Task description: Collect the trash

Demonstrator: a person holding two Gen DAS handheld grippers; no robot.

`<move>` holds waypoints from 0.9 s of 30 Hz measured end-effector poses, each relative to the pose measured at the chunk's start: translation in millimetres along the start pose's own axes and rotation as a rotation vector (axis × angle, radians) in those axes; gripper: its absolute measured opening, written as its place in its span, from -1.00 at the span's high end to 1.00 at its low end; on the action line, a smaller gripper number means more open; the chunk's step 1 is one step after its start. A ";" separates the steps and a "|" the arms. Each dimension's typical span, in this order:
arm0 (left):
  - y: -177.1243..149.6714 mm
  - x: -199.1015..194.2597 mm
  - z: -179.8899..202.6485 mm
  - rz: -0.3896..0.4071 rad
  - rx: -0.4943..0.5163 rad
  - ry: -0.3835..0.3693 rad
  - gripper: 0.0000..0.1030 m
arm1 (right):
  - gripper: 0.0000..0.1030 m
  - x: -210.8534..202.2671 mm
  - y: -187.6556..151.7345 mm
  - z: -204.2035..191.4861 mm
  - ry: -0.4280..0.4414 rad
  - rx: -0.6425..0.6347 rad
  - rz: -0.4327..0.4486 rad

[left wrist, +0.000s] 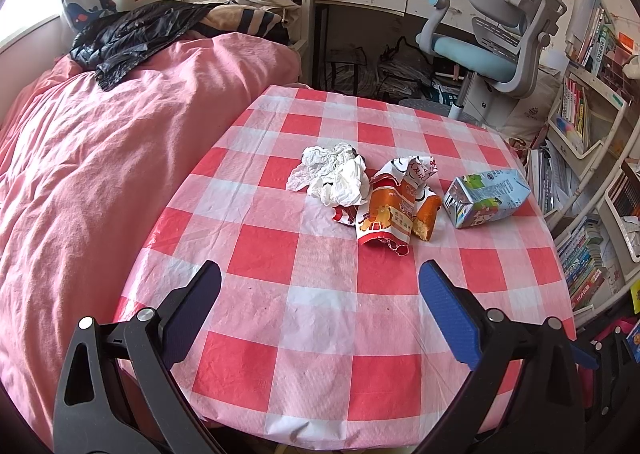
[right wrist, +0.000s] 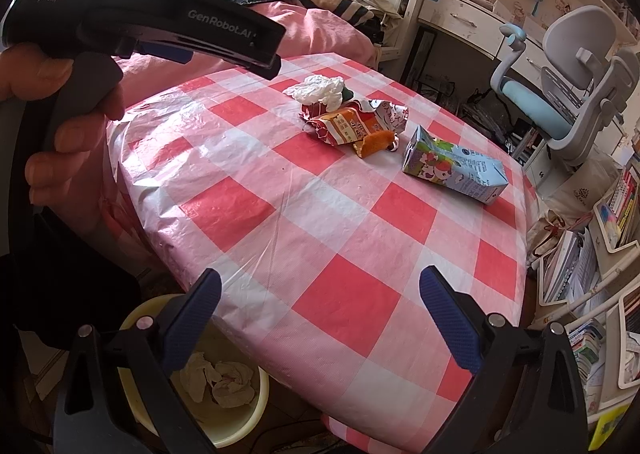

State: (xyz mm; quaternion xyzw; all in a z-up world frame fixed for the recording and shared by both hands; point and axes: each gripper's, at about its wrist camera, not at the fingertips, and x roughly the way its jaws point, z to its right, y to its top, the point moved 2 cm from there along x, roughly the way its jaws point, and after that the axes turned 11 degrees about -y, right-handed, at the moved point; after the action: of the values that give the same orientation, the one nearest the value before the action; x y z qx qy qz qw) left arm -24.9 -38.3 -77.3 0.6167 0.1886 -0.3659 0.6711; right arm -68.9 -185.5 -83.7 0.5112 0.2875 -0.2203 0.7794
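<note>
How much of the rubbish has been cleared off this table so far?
The yellow bin by the table already holds crumpled paper. Nothing is in hand: the left gripper and right gripper are both open and empty. Left on the checked tablecloth: the crumpled tissue, snack wrapper and drink carton.

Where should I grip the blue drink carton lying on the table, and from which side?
Take the drink carton across its long flat sides near the middle, coming from above with the right hand-held gripper. It lies on its side, apart from the snack wrapper, so both faces look reachable.
</note>
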 end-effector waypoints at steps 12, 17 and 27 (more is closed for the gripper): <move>0.3 0.1 -0.5 0.000 -0.001 0.000 -0.86 | -0.85 -0.2 0.6 -0.2 0.002 -0.003 0.000; 0.6 0.3 -1.0 0.000 -0.001 0.000 -0.86 | -0.85 0.2 0.9 -0.3 0.003 -0.004 0.000; 0.7 0.4 -1.2 0.000 -0.001 -0.001 -0.86 | -0.85 1.6 -0.2 0.0 0.005 -0.006 -0.001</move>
State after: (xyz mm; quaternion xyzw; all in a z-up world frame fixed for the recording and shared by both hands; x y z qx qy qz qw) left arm -23.9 -37.3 -77.3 0.6161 0.1885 -0.3660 0.6715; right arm -67.9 -185.6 -84.9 0.5093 0.2906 -0.2185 0.7800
